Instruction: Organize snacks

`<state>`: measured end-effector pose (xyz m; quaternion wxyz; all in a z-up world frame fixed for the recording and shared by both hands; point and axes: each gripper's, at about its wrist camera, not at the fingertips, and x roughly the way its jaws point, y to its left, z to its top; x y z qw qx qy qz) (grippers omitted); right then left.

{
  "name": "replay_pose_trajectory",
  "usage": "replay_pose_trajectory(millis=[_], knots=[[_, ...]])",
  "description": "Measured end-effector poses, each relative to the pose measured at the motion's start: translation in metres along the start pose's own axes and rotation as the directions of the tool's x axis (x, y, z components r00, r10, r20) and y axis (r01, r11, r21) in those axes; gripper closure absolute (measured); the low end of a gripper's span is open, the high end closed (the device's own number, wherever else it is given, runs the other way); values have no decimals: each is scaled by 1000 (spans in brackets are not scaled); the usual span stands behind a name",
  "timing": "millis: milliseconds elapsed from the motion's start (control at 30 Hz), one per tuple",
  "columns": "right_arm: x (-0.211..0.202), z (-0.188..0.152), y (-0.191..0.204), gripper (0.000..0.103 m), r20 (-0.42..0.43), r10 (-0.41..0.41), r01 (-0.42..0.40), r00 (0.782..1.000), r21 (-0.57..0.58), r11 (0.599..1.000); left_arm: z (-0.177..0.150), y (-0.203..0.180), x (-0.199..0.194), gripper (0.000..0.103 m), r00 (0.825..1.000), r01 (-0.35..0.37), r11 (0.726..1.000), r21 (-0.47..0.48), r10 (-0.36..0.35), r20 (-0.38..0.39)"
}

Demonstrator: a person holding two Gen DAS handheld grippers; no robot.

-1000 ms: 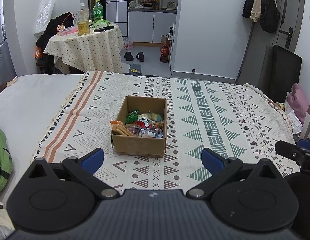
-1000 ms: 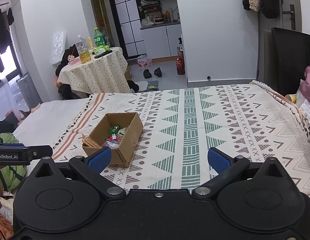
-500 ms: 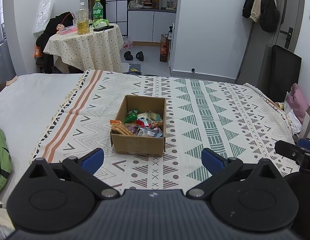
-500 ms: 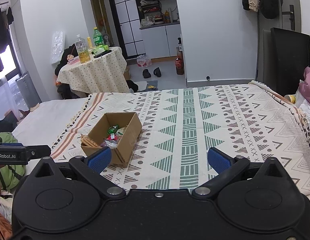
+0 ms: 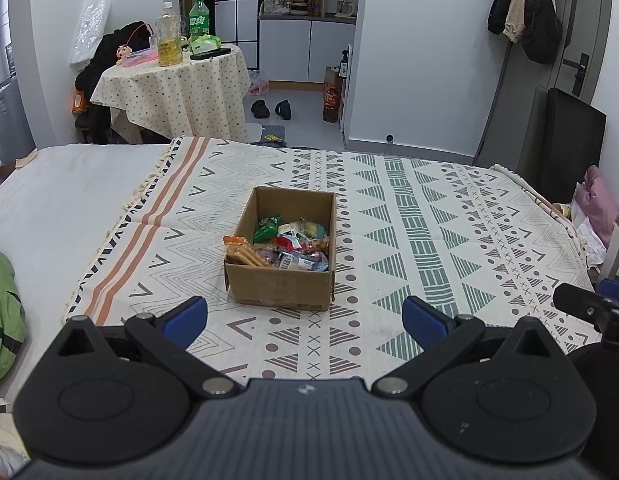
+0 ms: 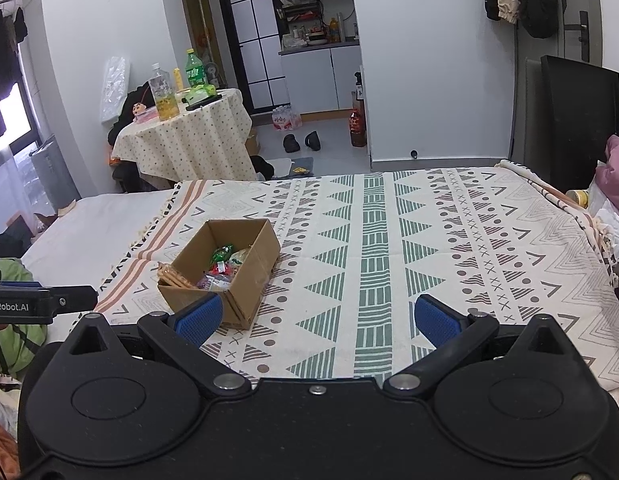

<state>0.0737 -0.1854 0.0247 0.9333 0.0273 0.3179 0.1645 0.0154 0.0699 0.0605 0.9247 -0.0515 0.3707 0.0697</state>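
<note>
Only rightward: water-bottle pack visible.

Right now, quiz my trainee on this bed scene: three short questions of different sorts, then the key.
1. True or false: the brown cardboard box on the patterned blanket holds wrapped snacks.
2. Which stands open: A, only the left gripper; B, only the right gripper; C, both?
3. Fill in: the orange biscuit pack leans at the box's ___ side in the left wrist view.

Key: 1 true; 2 C; 3 left.
</note>
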Motion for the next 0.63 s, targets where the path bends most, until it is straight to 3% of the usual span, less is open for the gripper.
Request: replay_pose_trajectory(millis=[633], knots=[[7, -4, 0, 0, -34, 7, -7, 999, -14, 1000, -2, 2, 0, 0, 1000, -11, 1000, -6, 11, 13]])
